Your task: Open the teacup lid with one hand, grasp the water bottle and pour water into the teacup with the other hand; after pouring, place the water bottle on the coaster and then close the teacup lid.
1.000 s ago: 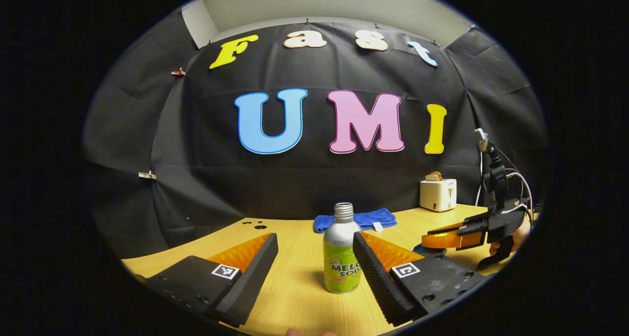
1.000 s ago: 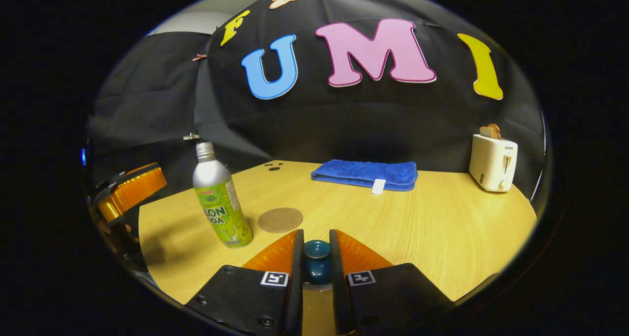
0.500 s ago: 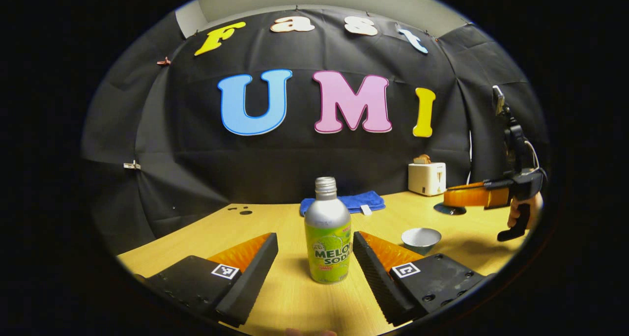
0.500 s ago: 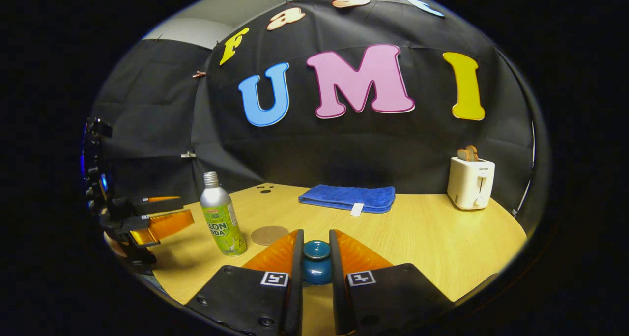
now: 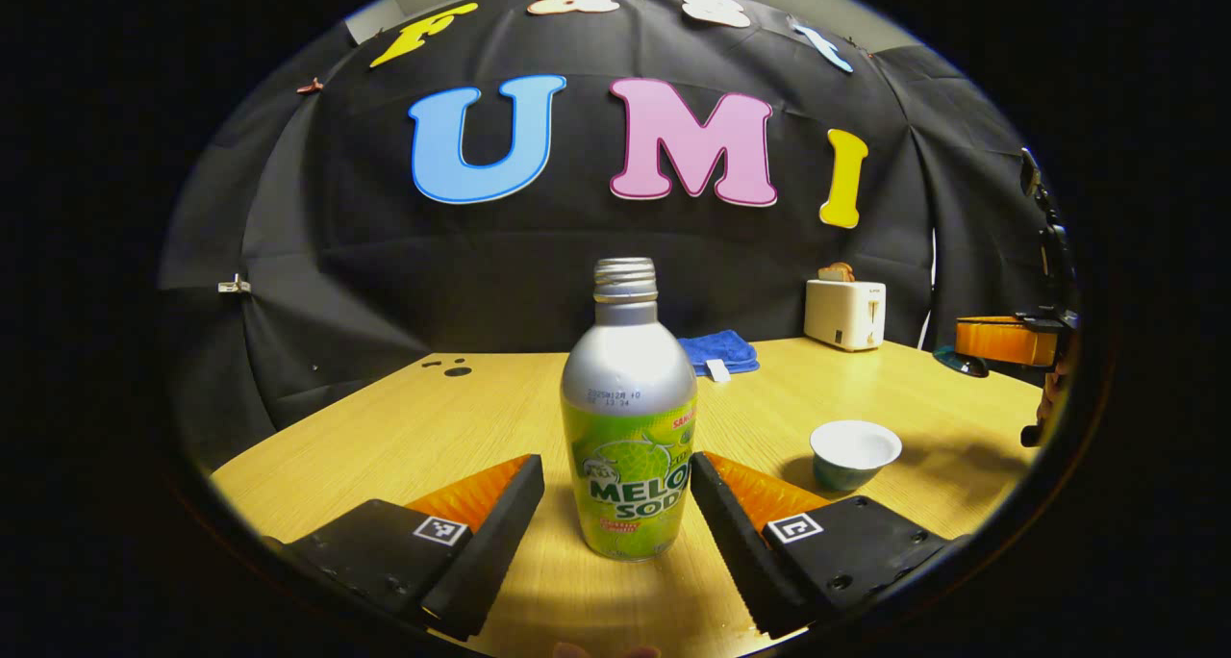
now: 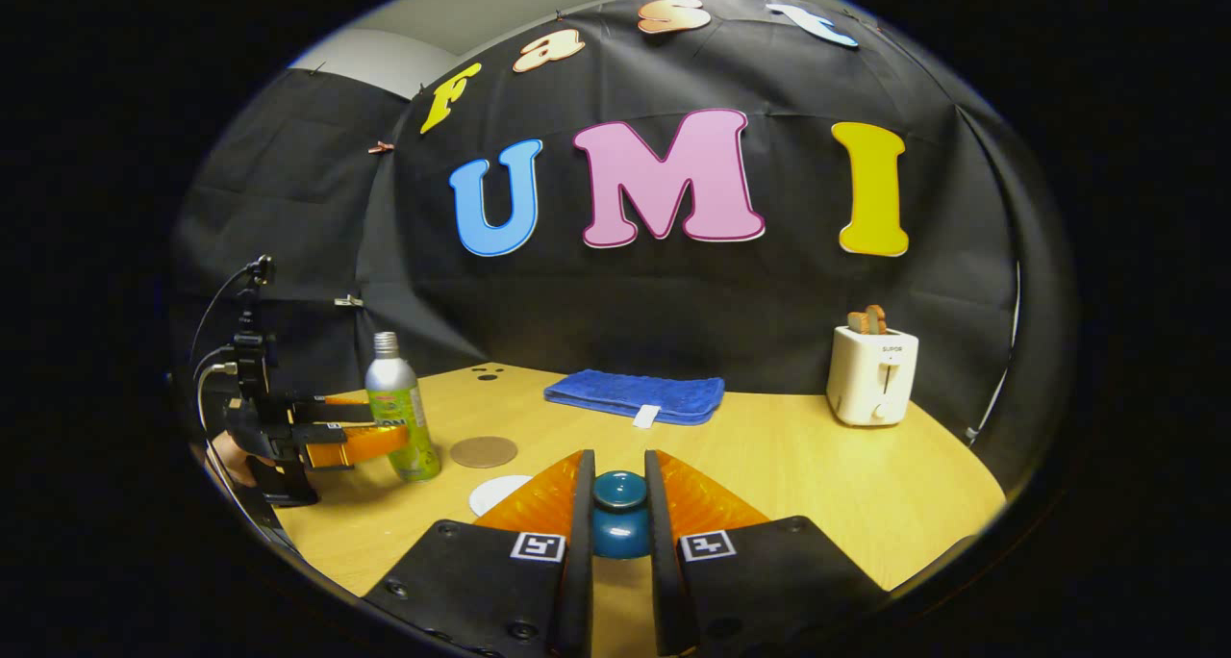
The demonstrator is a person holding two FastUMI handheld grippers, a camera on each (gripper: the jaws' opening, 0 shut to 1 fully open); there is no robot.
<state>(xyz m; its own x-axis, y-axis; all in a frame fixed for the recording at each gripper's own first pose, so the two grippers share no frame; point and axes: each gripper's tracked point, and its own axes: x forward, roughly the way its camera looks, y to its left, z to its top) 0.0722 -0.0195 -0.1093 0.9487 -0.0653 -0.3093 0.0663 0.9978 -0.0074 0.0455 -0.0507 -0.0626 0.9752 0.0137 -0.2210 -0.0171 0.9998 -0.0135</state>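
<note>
A silver and green water bottle [image 5: 630, 427] stands upright on the table, between the fingers of my open left gripper [image 5: 615, 468]; the fingers do not press on it. To its right sits the teacup [image 5: 854, 451], uncovered, white inside. My right gripper [image 6: 619, 473] is shut on the knob of the blue teacup lid [image 6: 619, 512] and holds it in the air. In the left gripper view the right gripper [image 5: 969, 343] hangs at the far right, above and beyond the cup. A round brown coaster [image 6: 484, 451] lies beside the bottle [image 6: 399, 410]. The left gripper [image 6: 370, 429] flanks that bottle.
A folded blue towel [image 6: 635, 396] lies at the back of the wooden table [image 6: 817, 475]. A white toaster [image 6: 872, 374] with bread stands at the back right. A hand [image 5: 1053, 398] holds the right gripper at the edge of the left gripper view.
My left gripper has moved forward until the bottle stands between its fingers. My right gripper has carried the lid up and to the right, leaving the teacup uncovered.
</note>
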